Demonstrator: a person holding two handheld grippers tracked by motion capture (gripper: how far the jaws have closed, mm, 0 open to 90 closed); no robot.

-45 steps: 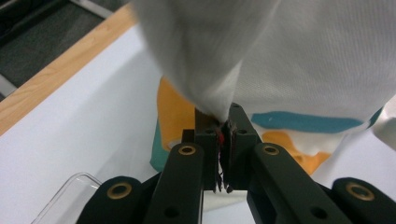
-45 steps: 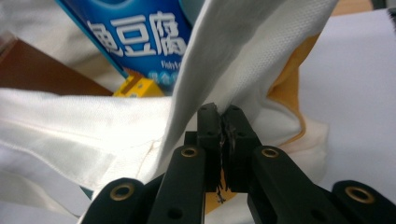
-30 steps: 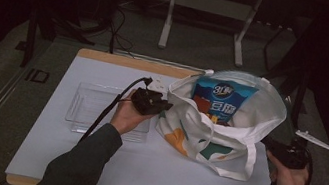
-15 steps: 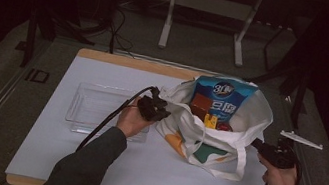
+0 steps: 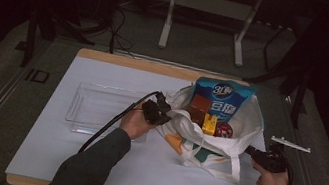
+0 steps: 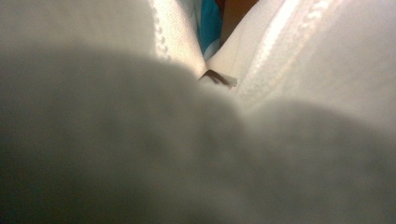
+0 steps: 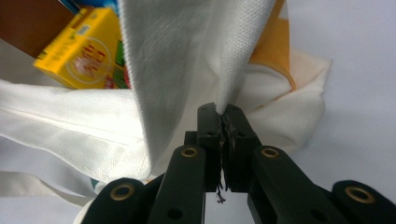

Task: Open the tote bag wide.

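Note:
A white tote bag (image 5: 224,148) sits on the white mat (image 5: 41,148), its mouth spread wide. Inside stand a blue snack pack (image 5: 222,99), a brown box (image 5: 198,109), a yellow box (image 5: 209,124) and a small red item (image 5: 223,129). My left gripper (image 5: 163,115) is shut on the bag's left rim; in the left gripper view white cloth (image 6: 303,56) lies blurred over the lens and hides the jaws. My right gripper (image 5: 250,150) is at the bag's right side. In the right gripper view this gripper (image 7: 225,116) pinches a fold of the bag's cloth (image 7: 187,46), with the yellow box (image 7: 79,51) beyond.
A clear plastic tray (image 5: 99,109) lies on the mat left of the bag, just behind my left hand. The mat covers a wooden tabletop (image 5: 132,61). Dark floor, cables and a metal stand (image 5: 207,8) lie past the far edge.
Both hands have come down and the bag has sunk and slackened. The right gripper has drifted left toward the bag. Both grips on the cloth hold as before.

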